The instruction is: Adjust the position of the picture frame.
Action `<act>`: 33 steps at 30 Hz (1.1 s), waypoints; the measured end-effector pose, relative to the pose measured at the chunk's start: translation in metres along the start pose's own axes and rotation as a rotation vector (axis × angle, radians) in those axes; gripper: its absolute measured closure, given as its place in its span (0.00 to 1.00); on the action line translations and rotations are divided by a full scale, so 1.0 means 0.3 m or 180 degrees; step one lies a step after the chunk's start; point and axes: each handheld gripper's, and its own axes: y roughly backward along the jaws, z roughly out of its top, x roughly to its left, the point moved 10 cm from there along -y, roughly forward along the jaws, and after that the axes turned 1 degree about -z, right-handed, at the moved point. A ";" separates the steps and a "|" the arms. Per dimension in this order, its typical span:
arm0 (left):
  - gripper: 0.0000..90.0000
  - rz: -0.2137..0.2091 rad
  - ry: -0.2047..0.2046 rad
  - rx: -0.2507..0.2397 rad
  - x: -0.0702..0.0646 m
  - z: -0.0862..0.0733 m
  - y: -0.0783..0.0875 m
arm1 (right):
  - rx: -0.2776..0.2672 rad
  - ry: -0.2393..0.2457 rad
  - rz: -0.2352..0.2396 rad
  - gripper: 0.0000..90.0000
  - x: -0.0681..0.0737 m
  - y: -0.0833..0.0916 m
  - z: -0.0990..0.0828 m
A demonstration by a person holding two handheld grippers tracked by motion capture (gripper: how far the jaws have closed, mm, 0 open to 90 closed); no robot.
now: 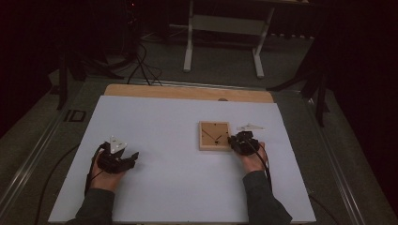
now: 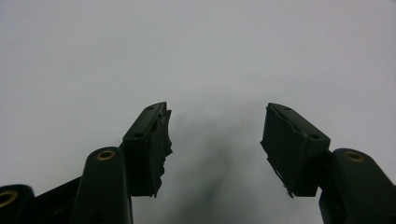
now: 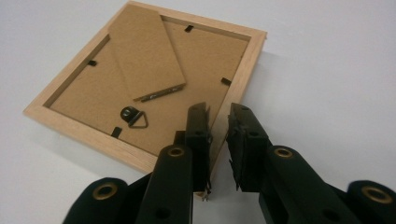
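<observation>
Picture frame [image 3: 144,88] lies back-up on the white table [image 1: 164,187], right of centre, its square edges running parallel to the table's edges and its folded easel flap slanting across the backing. The right gripper [image 3: 218,140] reaches level from the frame's right side, jaws narrowly apart astride its near rail; whether they pinch it I cannot tell. The left gripper [image 2: 215,140] rests well apart at left, gaping and empty.

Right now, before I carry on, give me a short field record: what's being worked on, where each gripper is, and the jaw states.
work item: wooden picture frame, lying back side up on the white table
frame back: stand flap, hanging ring and small black clips visible
right gripper: at the frame's near edge, jaws astride the wooden rail with a narrow gap, grip not confirmed
left gripper: over bare table, jaws wide apart, nothing between them
</observation>
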 end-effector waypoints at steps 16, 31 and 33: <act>0.46 -0.0033 -0.0037 -0.0011 -0.011 0.004 -0.002 | 0.0027 0.0438 0.0302 0.89 0.138 -0.011 0.005; 0.47 -0.0057 -0.0073 -0.0021 -0.024 0.008 -0.005 | -0.0002 0.0884 0.0648 0.90 0.297 -0.013 -0.004; 0.48 -0.0063 -0.0082 -0.0015 -0.025 0.008 -0.005 | -0.0017 0.0922 0.0697 0.90 0.315 -0.013 -0.005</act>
